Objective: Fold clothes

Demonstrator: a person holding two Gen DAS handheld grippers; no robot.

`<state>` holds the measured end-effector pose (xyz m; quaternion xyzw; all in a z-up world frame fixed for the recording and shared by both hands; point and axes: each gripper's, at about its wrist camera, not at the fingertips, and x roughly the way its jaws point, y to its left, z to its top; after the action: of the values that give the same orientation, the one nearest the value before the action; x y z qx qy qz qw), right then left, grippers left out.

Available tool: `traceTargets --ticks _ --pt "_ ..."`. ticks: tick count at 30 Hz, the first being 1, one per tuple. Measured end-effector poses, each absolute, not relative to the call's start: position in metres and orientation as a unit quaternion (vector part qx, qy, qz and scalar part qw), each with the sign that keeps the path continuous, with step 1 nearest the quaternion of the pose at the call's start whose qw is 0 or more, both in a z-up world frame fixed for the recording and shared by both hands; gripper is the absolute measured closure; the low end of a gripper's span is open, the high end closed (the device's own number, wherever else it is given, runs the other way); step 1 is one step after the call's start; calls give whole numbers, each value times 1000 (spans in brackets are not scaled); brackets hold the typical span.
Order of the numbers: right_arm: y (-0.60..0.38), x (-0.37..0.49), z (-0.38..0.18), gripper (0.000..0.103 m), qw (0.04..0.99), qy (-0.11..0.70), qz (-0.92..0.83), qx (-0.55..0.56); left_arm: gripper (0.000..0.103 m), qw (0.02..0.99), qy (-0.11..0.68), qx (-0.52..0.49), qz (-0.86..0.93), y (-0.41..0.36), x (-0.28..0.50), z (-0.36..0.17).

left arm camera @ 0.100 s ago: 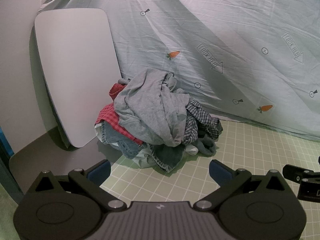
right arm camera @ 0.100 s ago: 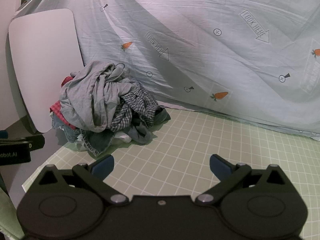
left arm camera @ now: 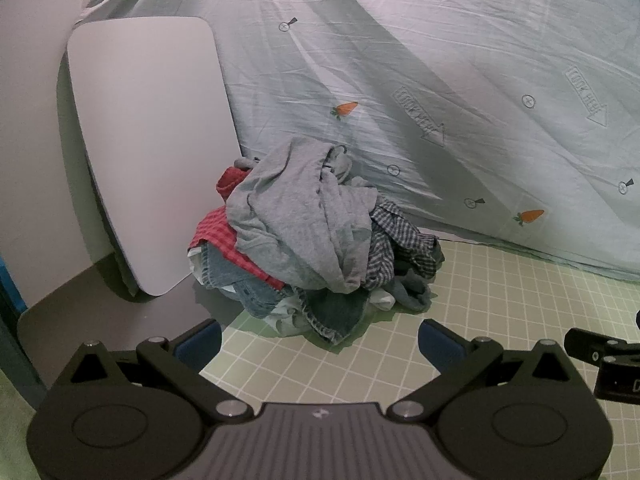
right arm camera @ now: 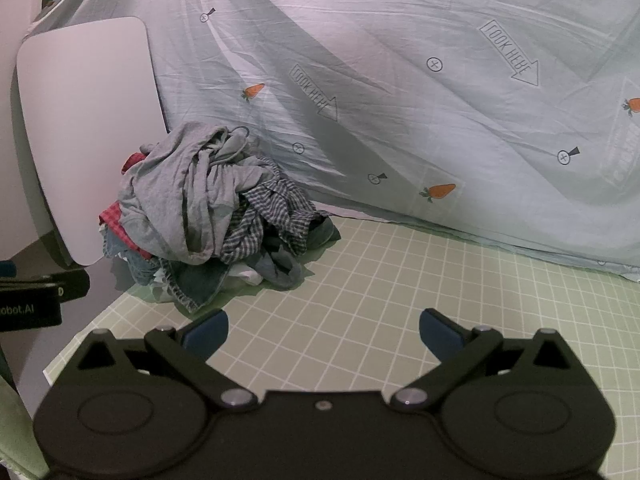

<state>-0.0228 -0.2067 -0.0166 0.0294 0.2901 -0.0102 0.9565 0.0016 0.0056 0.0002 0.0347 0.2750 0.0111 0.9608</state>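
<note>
- Left wrist view: the left gripper (left arm camera: 320, 344) hangs with its jaws spread wide and nothing between them, just short of the clothes pile (left arm camera: 316, 248), which sits on the green grid mat (left arm camera: 500, 304).
- A grey garment (left arm camera: 296, 216) crowns the pile, over red check cloth (left arm camera: 224, 232), denim (left arm camera: 236, 284) and dark gingham (left arm camera: 388, 240).
- The step in hand looks like picking one garment; taking the grey garment by a free top edge, lifting up and clear, should keep the rest from trailing along.
- The white board (left arm camera: 148, 152) leans just beside the pile on its far-left side, so little room there.
- Right wrist view: the right gripper (right arm camera: 324, 332) is likewise wide apart and empty, further from the clothes pile (right arm camera: 212, 216), to its right.
- The grid mat (right arm camera: 460, 300) right of the pile lies bare, good room for spreading and folding.
- The printed sheet (right arm camera: 400, 80) hangs close behind the pile; pulling toward the near side avoids snagging it.
</note>
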Motion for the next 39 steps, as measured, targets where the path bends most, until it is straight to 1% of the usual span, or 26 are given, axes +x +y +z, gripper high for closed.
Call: traceTargets --ticks 39 --pt "-207 -23 -18 0 956 292 -9 25 0 960 276 35 14 -2 3 2"
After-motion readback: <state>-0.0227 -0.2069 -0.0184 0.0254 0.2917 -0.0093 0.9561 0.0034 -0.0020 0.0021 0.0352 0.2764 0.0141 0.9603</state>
